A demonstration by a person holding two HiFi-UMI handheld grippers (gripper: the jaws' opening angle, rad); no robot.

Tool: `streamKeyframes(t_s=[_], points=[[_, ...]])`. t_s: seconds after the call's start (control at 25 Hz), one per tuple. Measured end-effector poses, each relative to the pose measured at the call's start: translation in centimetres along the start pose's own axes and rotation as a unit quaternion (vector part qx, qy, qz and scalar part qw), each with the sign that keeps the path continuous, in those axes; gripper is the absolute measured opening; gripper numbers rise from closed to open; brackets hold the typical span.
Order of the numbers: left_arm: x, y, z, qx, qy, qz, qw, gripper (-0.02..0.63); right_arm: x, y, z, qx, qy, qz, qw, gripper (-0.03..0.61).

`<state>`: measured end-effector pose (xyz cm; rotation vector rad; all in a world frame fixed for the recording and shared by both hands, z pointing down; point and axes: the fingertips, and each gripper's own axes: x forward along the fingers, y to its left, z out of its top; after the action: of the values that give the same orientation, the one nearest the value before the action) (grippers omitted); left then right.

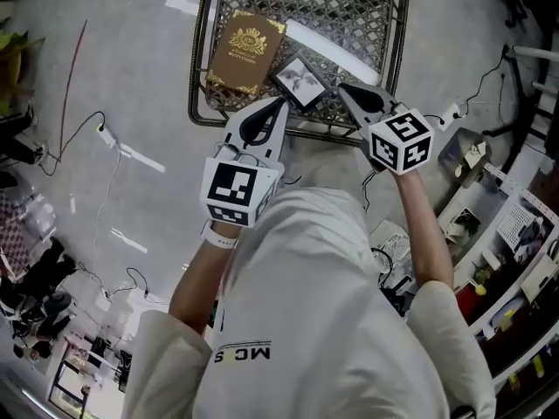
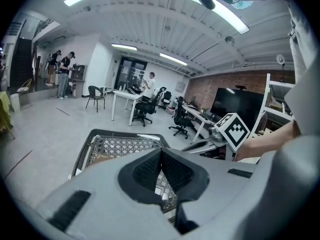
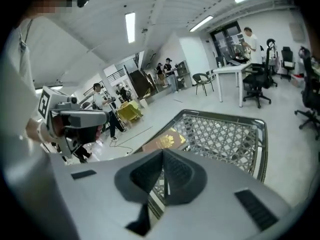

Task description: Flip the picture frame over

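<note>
Picture frame (image 1: 300,80) lies flat on the metal-mesh tabletop (image 1: 349,11), close to the near edge, turned diagonal. The side facing up shows a dark-and-white print.

Left tongs (image 1: 281,103): pads pressed together, nothing between them, confirmed in the left gripper view (image 2: 161,154). Tip sits just beside the frame's near-left corner. Can't tell if it touches.

Right tongs (image 1: 343,88): also pressed together and empty, seen in the right gripper view (image 3: 163,155). Tip is just off the frame's right side, so the frame sits between the two tips.

In both gripper views the tongs' own bodies hide the frame, and only mesh shows past the tips.

Brown book (image 1: 245,52) with a gold crest lies flat on the same tabletop, left of the frame and just beside it, well inside the rim. It also shows in the right gripper view (image 3: 167,140).

Both tongs angle inward toward each other.
</note>
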<state>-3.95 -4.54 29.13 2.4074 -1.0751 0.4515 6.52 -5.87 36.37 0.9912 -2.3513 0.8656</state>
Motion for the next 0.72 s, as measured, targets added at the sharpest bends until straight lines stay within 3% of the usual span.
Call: streamKeyframes(t_s=[0.36,0.72], points=[[-3.0,0.1,2.5,0.017,-0.032,0.002,0.9993,0.02,-6.0,3.9,4.6,-0.026,-0.08,-0.056,0.995,0.018],[-6.3,-0.9,6.4,0.042,-0.084,-0.001,0.9956,0.021,-12.1,6.4,7.1,-0.057,-0.155,-0.127,0.978,0.017]])
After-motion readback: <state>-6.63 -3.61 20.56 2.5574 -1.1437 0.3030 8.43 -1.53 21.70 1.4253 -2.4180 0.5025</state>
